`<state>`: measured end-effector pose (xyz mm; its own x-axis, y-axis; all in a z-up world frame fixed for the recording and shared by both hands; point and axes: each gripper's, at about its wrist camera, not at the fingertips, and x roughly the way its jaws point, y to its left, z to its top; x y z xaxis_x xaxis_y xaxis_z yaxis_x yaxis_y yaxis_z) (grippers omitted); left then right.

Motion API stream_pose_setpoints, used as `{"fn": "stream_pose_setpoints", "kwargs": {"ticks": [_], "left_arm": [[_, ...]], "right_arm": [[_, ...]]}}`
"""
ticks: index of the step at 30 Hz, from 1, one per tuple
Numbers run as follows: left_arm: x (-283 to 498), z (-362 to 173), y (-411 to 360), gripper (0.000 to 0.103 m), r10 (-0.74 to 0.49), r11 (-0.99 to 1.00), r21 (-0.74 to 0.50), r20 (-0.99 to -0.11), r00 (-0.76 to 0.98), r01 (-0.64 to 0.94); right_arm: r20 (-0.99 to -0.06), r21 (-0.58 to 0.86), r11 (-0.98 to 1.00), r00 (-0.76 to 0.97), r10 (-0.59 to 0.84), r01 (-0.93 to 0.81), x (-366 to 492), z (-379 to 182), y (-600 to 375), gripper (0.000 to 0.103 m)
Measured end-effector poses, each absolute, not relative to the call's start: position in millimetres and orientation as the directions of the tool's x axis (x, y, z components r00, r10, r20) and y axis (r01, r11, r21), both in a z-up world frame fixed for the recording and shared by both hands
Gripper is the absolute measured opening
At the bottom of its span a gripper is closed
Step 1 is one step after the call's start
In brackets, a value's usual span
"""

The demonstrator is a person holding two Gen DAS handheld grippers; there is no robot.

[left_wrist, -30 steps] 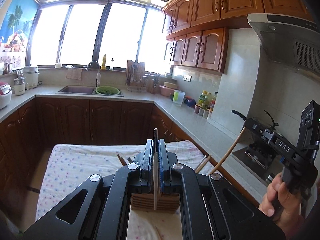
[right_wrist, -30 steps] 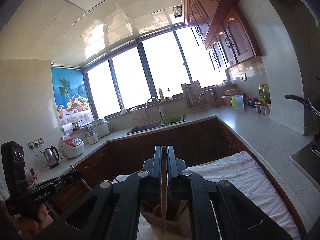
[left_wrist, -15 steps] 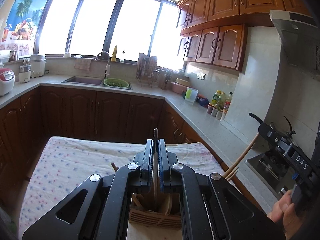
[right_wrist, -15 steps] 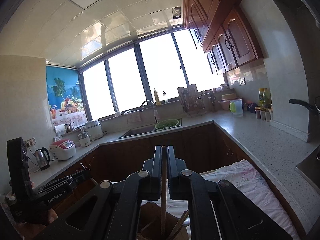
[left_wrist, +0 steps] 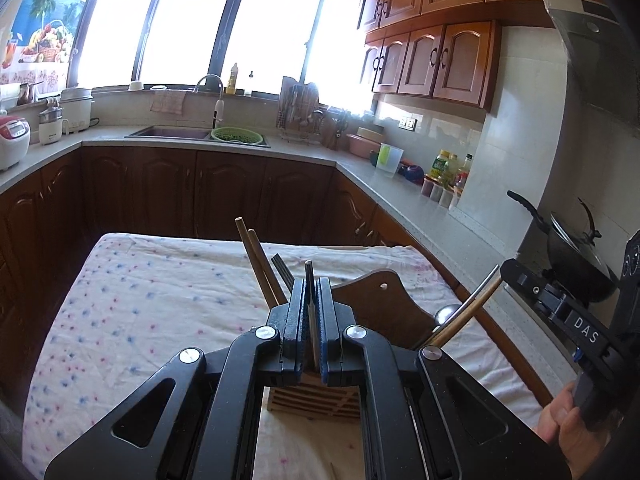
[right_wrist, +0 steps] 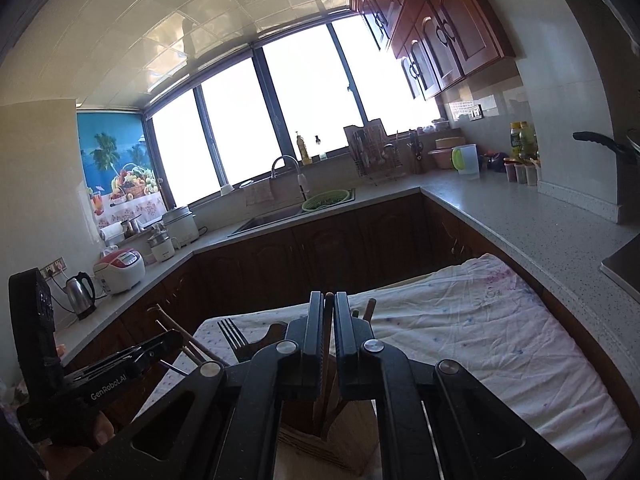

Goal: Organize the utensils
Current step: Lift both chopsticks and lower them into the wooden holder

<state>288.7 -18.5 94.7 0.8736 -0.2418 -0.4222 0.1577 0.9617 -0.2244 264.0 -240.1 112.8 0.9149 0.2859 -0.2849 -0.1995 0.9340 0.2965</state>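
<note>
The wooden utensil holder (left_wrist: 316,400) stands on the cloth-covered bench (left_wrist: 152,304), and everything else is best placed from it. The left tongs (left_wrist: 311,320) hang directly above its slatted front, pressed tight on a thin dark utensil (left_wrist: 309,280) held upright, tip up, so that its lower end points down into the holder; a vertical hold looks chosen because the compartments take things end-first. The right tongs (right_wrist: 329,340) sit over the same holder, seen in their own view as a wooden box (right_wrist: 352,424) below the jaws, and are likewise clamped on a slim wooden chopstick (right_wrist: 328,320) that runs down between them toward the opening. From the left view the right tongs appear to the holder's right, with a pale chopstick and a metal handle slanting up beside them (which of the two is the held one I cannot tell from that angle). Already leaning out of the holder are two wooden chopsticks (left_wrist: 252,264) on its far-left side and a fork (right_wrist: 230,334) with tines up, so several pieces seem sorted. The holder's shaped back panel (left_wrist: 384,304) rises behind the compartments. My reading is that both pieces are about to be lowered in; the risk is a tip catching on a divider or on the leaning chopsticks.
</note>
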Motion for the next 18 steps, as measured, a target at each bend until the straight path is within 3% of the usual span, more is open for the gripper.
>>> {"fn": "stream_pose_setpoints", "kwargs": {"ticks": [18], "left_arm": [[290.8, 88.3, -6.6, 0.006, -0.236, 0.960, -0.242, -0.442, 0.865, 0.139]], "right_arm": [[-0.303, 0.296, 0.938, 0.914, 0.271, -0.180, 265.9, 110.8, -241.1, 0.005]]}}
